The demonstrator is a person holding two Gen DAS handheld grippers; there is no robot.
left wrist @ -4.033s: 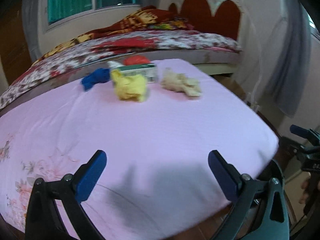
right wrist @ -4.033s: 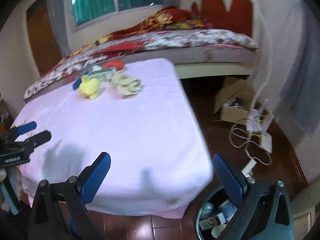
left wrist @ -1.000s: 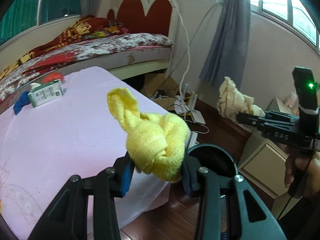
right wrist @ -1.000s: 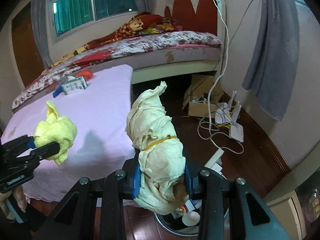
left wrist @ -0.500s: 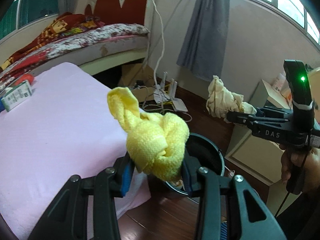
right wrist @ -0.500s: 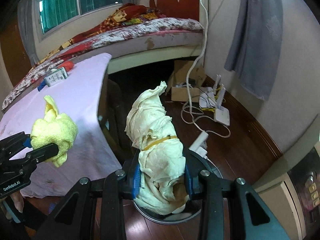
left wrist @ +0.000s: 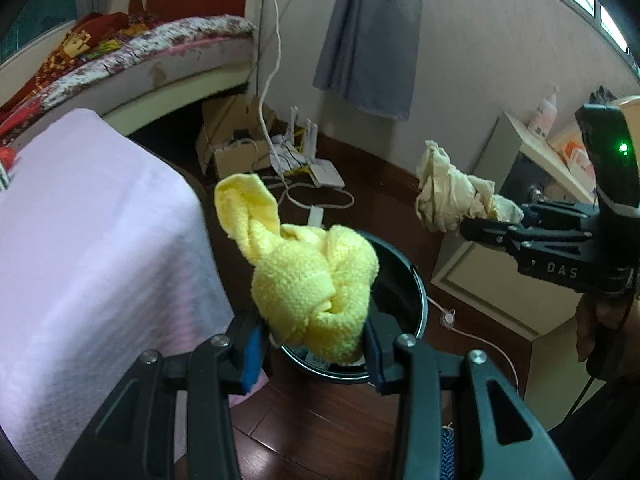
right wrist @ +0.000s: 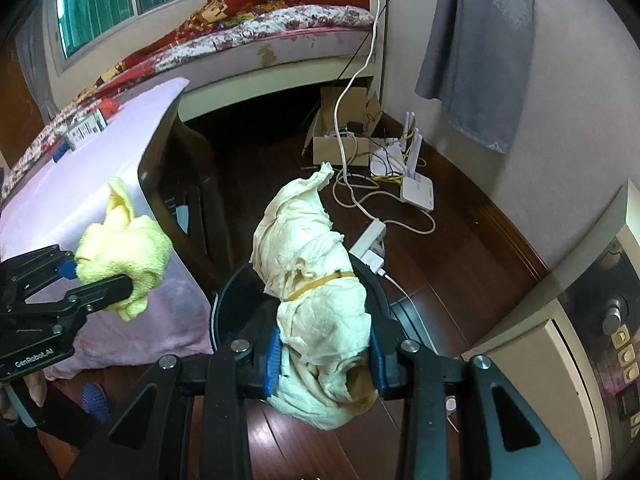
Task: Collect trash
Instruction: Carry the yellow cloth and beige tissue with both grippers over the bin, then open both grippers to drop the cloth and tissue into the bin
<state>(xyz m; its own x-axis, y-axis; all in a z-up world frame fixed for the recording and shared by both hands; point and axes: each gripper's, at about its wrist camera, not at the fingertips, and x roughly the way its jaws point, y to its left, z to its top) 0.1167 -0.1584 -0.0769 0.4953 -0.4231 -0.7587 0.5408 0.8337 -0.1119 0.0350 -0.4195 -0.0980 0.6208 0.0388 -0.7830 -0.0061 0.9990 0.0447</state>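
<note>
My left gripper [left wrist: 314,346] is shut on a knotted yellow cloth [left wrist: 308,276], held over the near rim of a round black trash bin [left wrist: 416,284] on the wooden floor. In the right wrist view that yellow cloth [right wrist: 124,248] hangs at the left beside the pink table corner. My right gripper [right wrist: 324,352] is shut on a crumpled cream rag [right wrist: 316,292] bound with a rubber band, just above the same trash bin [right wrist: 224,304]. The left wrist view shows the cream rag [left wrist: 448,192] up at the right of the bin.
A table under a pink cloth [left wrist: 88,216] stands left of the bin, with a green-and-white carton [right wrist: 86,130] and a red item at its far end. A power strip, router and cables [right wrist: 416,190] lie on the floor beyond. A cream cabinet [right wrist: 560,344] is at the right.
Both grippers have swung away from the table and come down over the bin, each still holding its cloth. The bin now lies directly under the cloths.
</note>
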